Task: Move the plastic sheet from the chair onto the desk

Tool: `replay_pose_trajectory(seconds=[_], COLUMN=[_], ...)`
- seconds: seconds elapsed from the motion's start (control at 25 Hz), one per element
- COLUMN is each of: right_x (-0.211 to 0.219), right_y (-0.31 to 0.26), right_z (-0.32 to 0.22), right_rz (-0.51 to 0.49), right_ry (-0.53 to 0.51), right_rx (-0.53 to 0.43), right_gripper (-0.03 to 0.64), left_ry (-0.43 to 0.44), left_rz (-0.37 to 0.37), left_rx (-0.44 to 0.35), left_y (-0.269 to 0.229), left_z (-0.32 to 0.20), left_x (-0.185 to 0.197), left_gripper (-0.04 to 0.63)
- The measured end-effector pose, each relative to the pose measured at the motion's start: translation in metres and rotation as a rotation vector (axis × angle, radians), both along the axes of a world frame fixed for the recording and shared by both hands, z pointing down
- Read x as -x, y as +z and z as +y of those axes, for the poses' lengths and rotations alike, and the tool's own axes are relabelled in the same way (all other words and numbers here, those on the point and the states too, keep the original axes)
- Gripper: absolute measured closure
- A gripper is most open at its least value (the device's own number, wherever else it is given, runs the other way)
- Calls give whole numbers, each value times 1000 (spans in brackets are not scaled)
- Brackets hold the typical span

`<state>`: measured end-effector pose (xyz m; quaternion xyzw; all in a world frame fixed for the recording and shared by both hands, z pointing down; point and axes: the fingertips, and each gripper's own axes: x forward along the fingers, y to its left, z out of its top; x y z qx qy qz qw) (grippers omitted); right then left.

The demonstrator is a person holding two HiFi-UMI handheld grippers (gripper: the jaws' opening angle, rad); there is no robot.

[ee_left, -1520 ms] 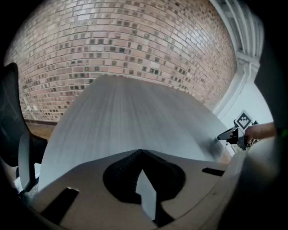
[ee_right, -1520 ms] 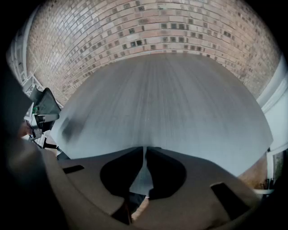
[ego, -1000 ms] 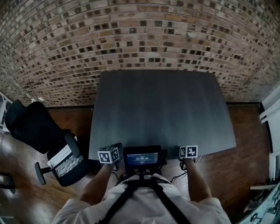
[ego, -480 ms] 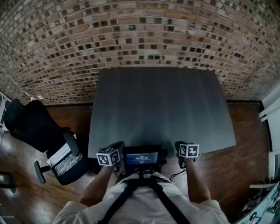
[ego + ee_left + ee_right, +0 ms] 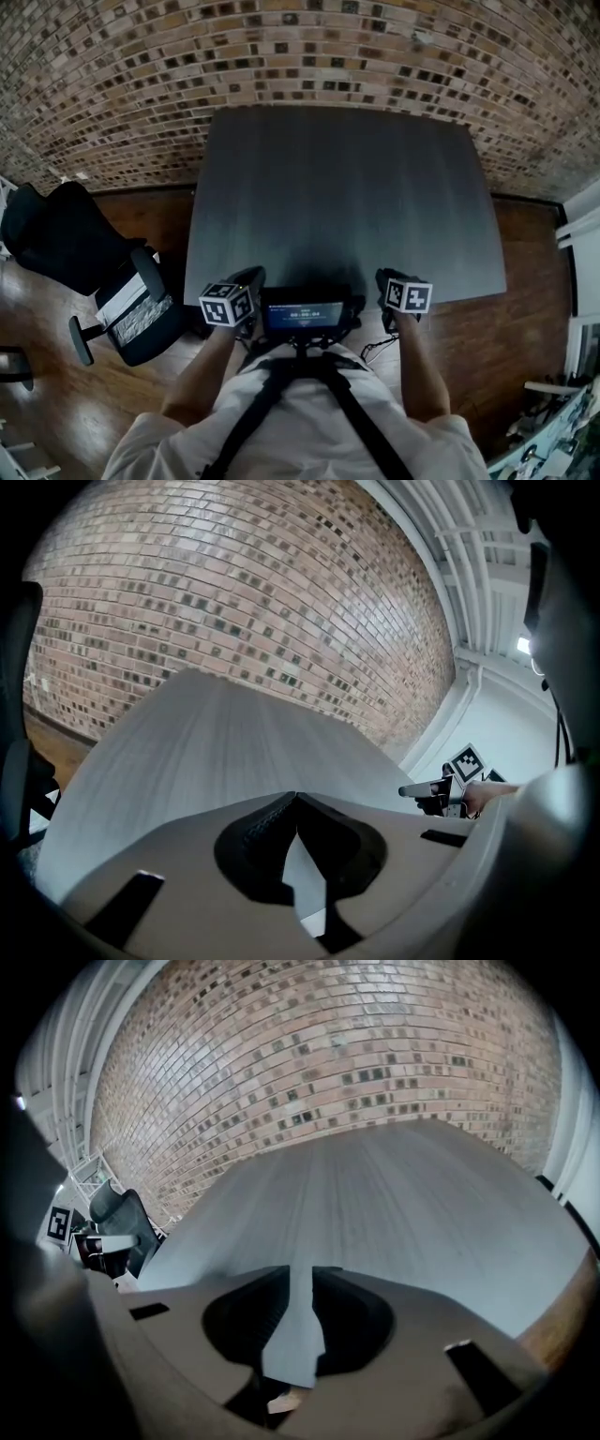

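While the plastic sheet [image 5: 141, 312] is lying on the chair [image 5: 66, 246] at nine o'clock, I'm facing the desk [image 5: 337, 187].
My right gripper [image 5: 301, 1272] is cracking apart, my left gripper [image 5: 296, 796] is staying pinched empty; neither is nearing the sheet.

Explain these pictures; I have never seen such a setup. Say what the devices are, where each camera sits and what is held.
No robot here: a person carries a hand-held gripper in each hand. One picture comes from a camera on the person's head, looking down at a dark desk with nothing on it, and a black chair at the left; the plastic sheet lies on its seat. The other two come from cameras riding on the grippers. The left hand-held gripper has its jaws together on nothing; the right hand-held gripper shows a narrow gap, also empty.
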<state>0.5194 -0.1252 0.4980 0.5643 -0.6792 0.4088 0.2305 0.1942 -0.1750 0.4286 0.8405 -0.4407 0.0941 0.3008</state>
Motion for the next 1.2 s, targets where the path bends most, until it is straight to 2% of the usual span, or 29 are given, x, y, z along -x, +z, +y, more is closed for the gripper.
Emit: replay_pose_trajectory(seconds=[0.16,0.36,0.52,0.92,1.2], right_x=[5,9,14,18,39], right_y=[-5,-13,-10,-10,-17], right_z=[15,5,9,9,-1], right_rz=[1,0,-4,-2,13], right_ry=[-7,-8,-7,-4,-15], right_rx=[9,-26,-19,-12,-26], right_gripper=[534,534,534,534,534], left_ry=[-6,1,-7,-4,-4], left_rz=[6,19,27,16,9], left_rx=[20,-3,1,-4,13], left_y=[0,-8,-6,-7,-2], left_z=[15,7,11,9,4], left_x=[2,-1,2,2,15], left_gripper=[594,594,594,594,594])
